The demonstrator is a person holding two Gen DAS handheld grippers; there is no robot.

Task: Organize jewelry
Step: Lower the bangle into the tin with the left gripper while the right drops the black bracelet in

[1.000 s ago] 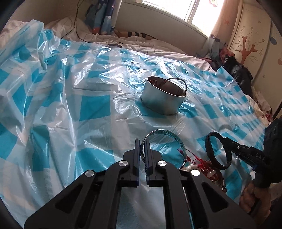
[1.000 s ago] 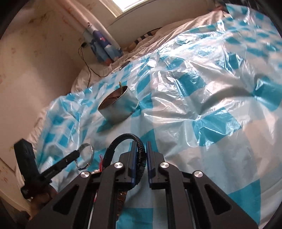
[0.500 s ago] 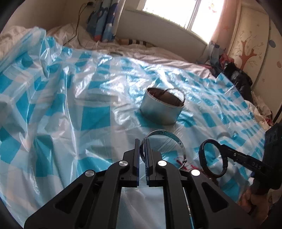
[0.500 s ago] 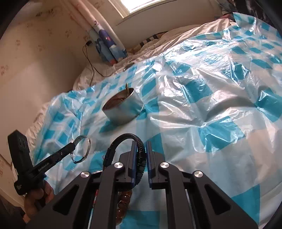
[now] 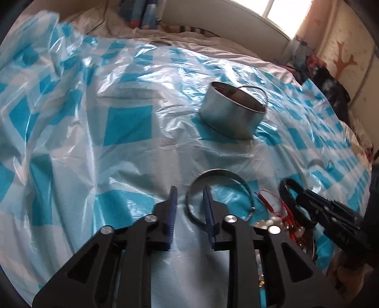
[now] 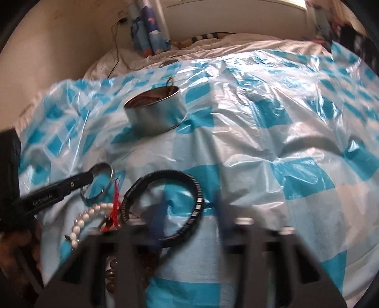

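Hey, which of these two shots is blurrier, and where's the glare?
Right wrist view: blurrier; the right gripper, jaws opening with the black bracelet partly between them, is motion-smeared. Left wrist view: left gripper sharp, glare streaks on the plastic sheet, window overexposed.

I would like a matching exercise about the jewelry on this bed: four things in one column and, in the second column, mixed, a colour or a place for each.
Things:
1. tin
2. bangle
3. braided bracelet
4. bead bracelet

Colour or place:
a. black
b. white
c. stands farthest back, apart from the others
d. silver, a thin open hoop

Pairs: 1-c, 2-d, 3-a, 4-b
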